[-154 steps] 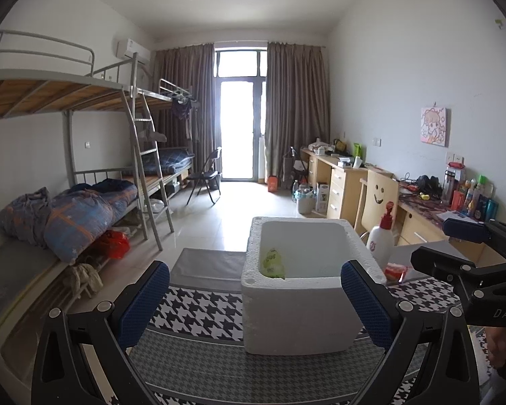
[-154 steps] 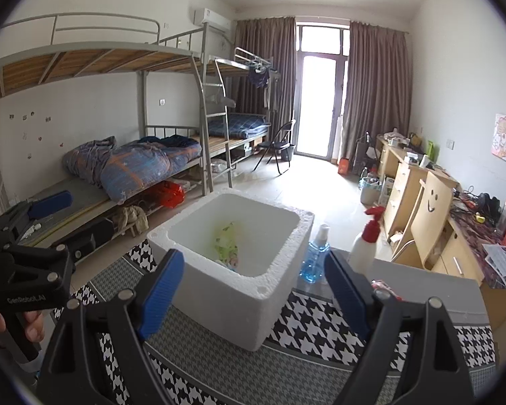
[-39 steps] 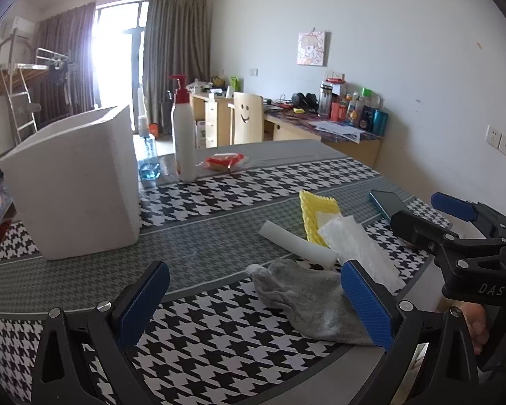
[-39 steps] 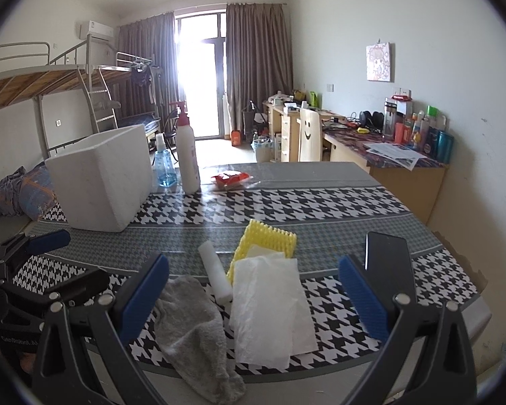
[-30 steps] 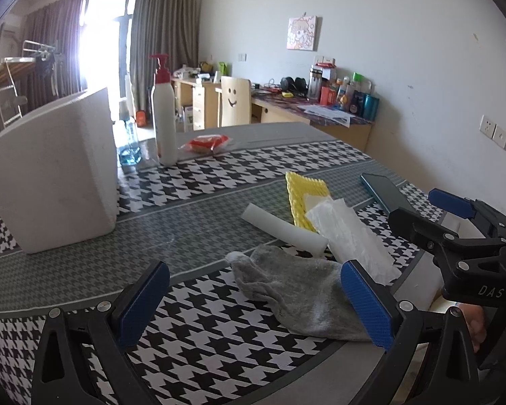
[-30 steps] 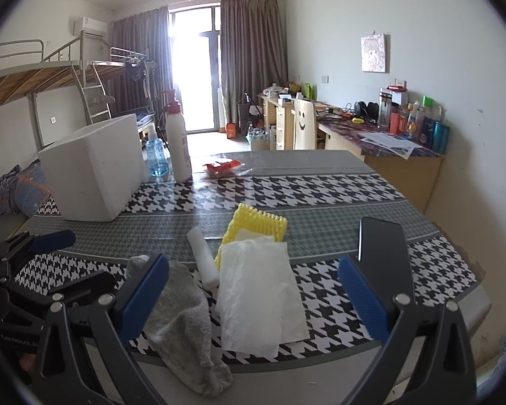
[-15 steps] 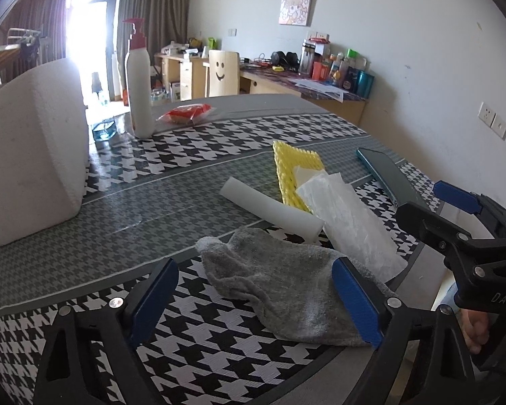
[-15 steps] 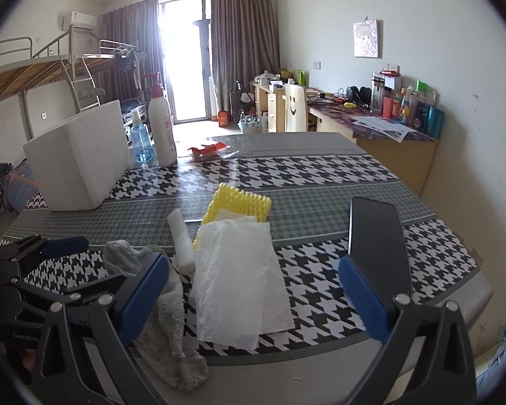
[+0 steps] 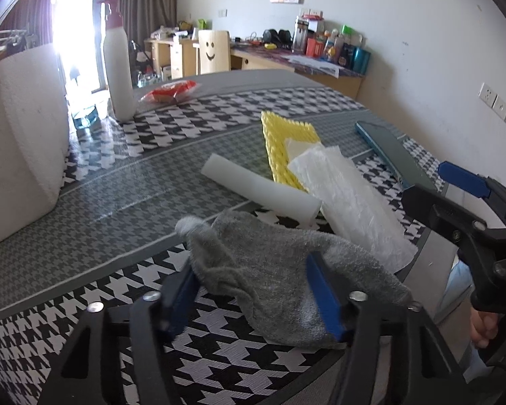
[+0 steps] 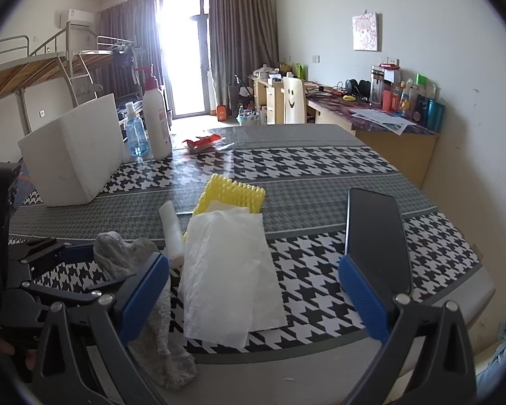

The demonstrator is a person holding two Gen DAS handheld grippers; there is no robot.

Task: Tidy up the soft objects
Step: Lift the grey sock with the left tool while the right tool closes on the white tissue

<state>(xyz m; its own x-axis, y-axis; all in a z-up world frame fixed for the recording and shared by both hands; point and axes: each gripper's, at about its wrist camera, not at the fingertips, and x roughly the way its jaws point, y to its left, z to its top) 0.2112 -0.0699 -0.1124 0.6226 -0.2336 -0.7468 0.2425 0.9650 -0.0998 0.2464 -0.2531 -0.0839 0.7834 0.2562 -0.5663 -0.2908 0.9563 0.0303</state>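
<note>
A grey sock (image 9: 270, 263) lies crumpled near the table's front edge, also seen in the right wrist view as the sock (image 10: 124, 253). My left gripper (image 9: 249, 287) is low over it with jaws closing; the sock's middle bunches between the blue pads, which do not visibly squeeze it. Beyond it lie a white foam roll (image 9: 259, 185), a yellow foam net (image 9: 286, 138) and a thin white sheet (image 9: 347, 195). My right gripper (image 10: 253, 293) hovers open above that sheet (image 10: 229, 270), holding nothing. The white foam box (image 9: 20, 135) stands at the far left.
A dark phone (image 10: 374, 236) lies at the right of the houndstooth tablecloth. A white pump bottle (image 9: 118, 60), a blue spray bottle (image 10: 135, 135) and a red packet (image 9: 168, 89) sit at the back beside the box. The table's front edge is close below both grippers.
My left gripper has come down and forward onto the grey sock, and its jaws have narrowed from wide open to around the sock. The right gripper has hardly moved.
</note>
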